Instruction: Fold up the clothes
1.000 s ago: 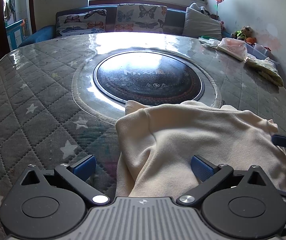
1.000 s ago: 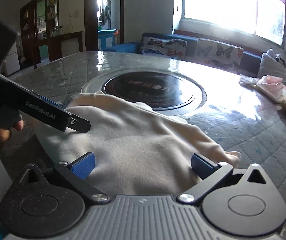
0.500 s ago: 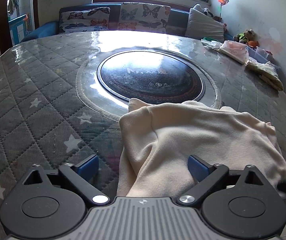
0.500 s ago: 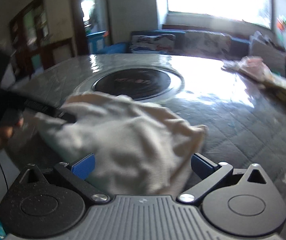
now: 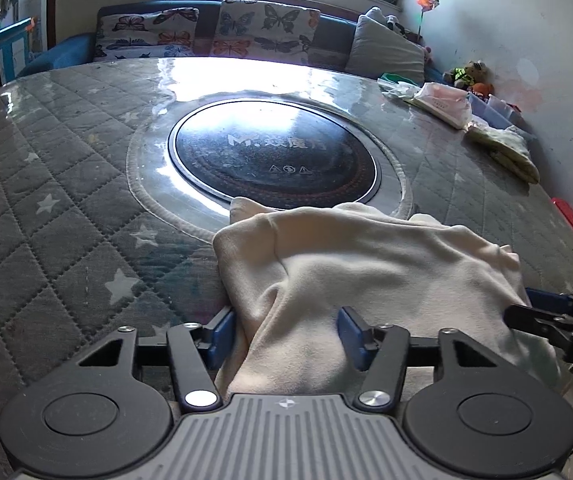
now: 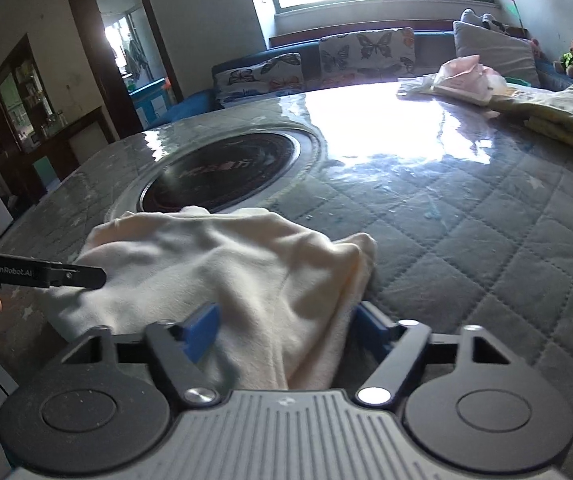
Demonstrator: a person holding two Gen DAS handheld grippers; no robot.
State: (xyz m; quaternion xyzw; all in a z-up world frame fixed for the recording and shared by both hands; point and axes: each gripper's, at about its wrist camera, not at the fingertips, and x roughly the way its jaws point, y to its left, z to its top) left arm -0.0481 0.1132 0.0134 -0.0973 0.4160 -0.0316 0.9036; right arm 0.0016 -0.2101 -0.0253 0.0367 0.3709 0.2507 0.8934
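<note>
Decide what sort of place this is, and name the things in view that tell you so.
Most likely a home living room. A sofa with butterfly cushions sits under the window, soft toys lie by the wall, and a quilt-covered table with a built-in round cooktop holds a cream garment.

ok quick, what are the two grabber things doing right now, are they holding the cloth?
Left gripper: open, fingers on either side of the cream garment, not pinching it.
Right gripper: open around the garment's other end too.
</note>
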